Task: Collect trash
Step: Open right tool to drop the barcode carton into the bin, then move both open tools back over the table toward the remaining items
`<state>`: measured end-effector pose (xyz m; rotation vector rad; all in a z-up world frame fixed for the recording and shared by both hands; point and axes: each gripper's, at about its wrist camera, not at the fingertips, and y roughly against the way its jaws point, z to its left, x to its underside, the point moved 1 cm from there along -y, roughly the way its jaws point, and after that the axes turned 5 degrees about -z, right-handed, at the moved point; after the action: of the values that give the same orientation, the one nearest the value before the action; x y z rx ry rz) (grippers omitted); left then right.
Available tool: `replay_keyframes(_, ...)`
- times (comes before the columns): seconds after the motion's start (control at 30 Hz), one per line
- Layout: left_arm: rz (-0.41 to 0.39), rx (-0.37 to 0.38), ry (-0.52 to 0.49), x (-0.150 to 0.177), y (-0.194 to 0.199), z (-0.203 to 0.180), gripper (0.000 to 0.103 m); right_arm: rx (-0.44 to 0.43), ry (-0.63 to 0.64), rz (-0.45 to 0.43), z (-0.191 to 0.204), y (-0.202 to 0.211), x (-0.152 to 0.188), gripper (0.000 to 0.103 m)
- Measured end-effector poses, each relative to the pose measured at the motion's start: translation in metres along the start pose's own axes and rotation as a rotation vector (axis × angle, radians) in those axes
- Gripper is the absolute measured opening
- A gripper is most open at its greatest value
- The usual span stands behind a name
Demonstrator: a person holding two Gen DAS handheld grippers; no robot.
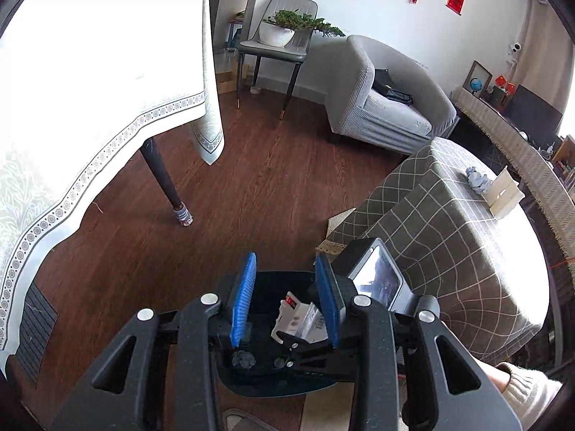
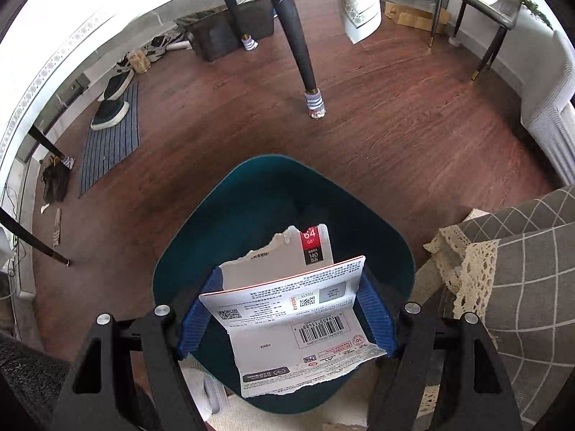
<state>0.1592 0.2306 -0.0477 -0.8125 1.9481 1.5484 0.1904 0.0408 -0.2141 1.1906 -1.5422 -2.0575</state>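
Torn card packaging held over the dark teal bin, one claw empty above it

The right gripper (image 2: 287,309) points steeply down over the teal bin (image 2: 215,222) with its blue pads (image 2: 375,309) set apart and the torn white packaging (image 2: 298,319) — barcode and a red "64 GB" label showing — spanning between them; the card's edges meet both pads, so it looks gripped. In the left wrist view, the left gripper (image 1: 285,305) hangs above the same bin (image 1: 273,384), jaws drawn in close with nothing between the pads, the packaging (image 1: 298,319) visible below them. A crumpled paper ball (image 1: 478,179) lies on the checked table (image 1: 431,237) — beside a small cream box (image 1: 503,194).
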Motion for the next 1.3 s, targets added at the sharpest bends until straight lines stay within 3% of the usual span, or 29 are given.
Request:
replay_keyframes(0.57,-0.083,0.034,0.045,-0.028,0.017,-0.012,0.036,0.008,0.045,-0.042,-0.007,0.033,0.016,0.083)
replay_keyframes(0.77,-0.105,0.037,0.037,-0.036,0.015,-0.029,0.036,-0.016,0.055,-0.098,-0.014,0.065,0.022,0.083)
replay_keyframes(0.93,-0.123,0.059,0.041,-0.043,0.012,-0.045,0.036,-0.023,0.063,-0.181,-0.018,0.098,0.025,0.077)
replay_keyframes(1.3,-0.09,0.072,0.017,-0.045,-0.012,-0.077,0.039,-0.009,0.061,-0.323,-0.036,0.167,0.036,0.072)
